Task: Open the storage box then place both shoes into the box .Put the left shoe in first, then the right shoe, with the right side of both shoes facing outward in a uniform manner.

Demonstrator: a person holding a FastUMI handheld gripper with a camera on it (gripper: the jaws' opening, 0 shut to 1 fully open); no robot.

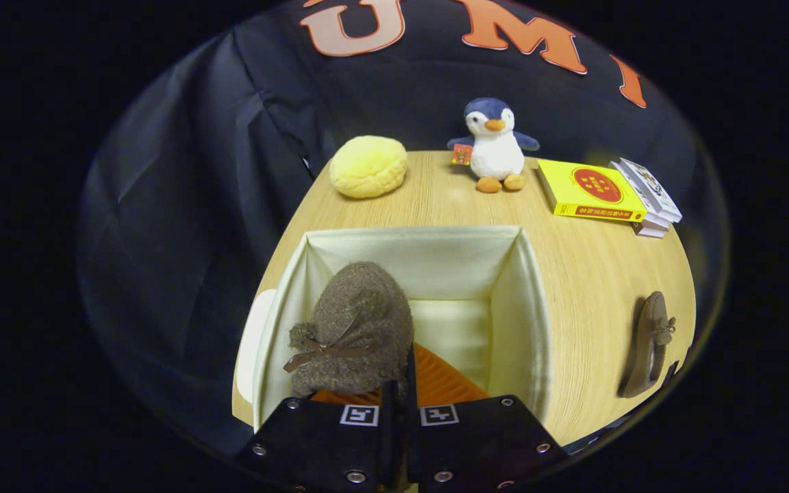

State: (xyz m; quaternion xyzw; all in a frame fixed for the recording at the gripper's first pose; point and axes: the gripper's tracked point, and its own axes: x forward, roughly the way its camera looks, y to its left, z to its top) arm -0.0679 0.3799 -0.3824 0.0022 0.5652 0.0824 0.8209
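Holding fuzzy shoe (pixel 357 329) over open box (pixel 524 308), claw (pixel 400 394) clamped; second shoe (pixel 649 342) well apart

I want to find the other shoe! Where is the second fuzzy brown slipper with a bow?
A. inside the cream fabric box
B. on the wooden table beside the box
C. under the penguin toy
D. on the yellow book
B: the second fuzzy brown slipper lies on the wooden table, apart from the cream fabric box; the tongs grip the first fuzzy brown slipper over the box.

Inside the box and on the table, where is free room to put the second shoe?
Box: free right half, between held shoe and right wall. Table: bare strip between box and second shoe. Far edge is crowded: cushion, penguin, books. Fingers pinch the shoe.
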